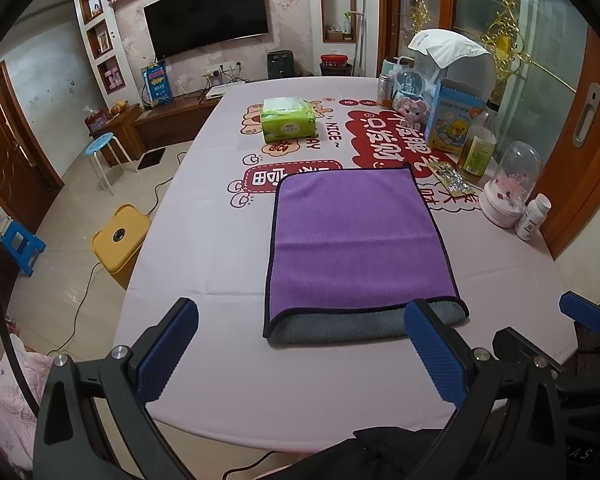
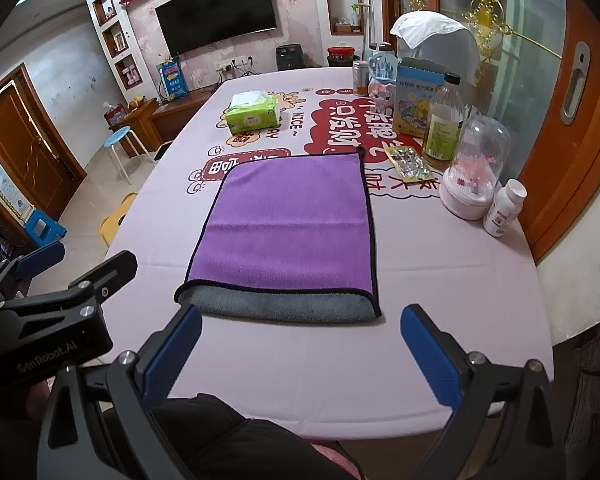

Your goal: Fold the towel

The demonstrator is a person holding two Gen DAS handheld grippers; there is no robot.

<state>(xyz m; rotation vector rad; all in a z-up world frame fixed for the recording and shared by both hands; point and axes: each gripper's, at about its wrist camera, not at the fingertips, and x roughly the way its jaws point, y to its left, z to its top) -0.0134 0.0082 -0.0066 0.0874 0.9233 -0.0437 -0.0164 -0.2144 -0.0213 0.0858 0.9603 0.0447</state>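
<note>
A purple towel [image 1: 352,240] with a dark hem lies folded on the pink tablecloth; its grey underside shows along the near edge. It also shows in the right wrist view [image 2: 292,220]. My left gripper [image 1: 300,340] is open and empty, just short of the towel's near edge. My right gripper [image 2: 300,344] is open and empty, also just short of the near edge. The right gripper's blue finger [image 1: 584,312] shows at the right of the left wrist view. The left gripper's body [image 2: 52,312] shows at the left of the right wrist view.
A green tissue pack [image 1: 288,118] lies at the far middle of the table [image 1: 204,240]. Bottles [image 1: 478,148], a glass dome [image 1: 508,184], a white pill bottle [image 1: 534,216], a foil packet [image 1: 452,180] and boxes crowd the right side. A yellow stool [image 1: 120,236] stands left of the table.
</note>
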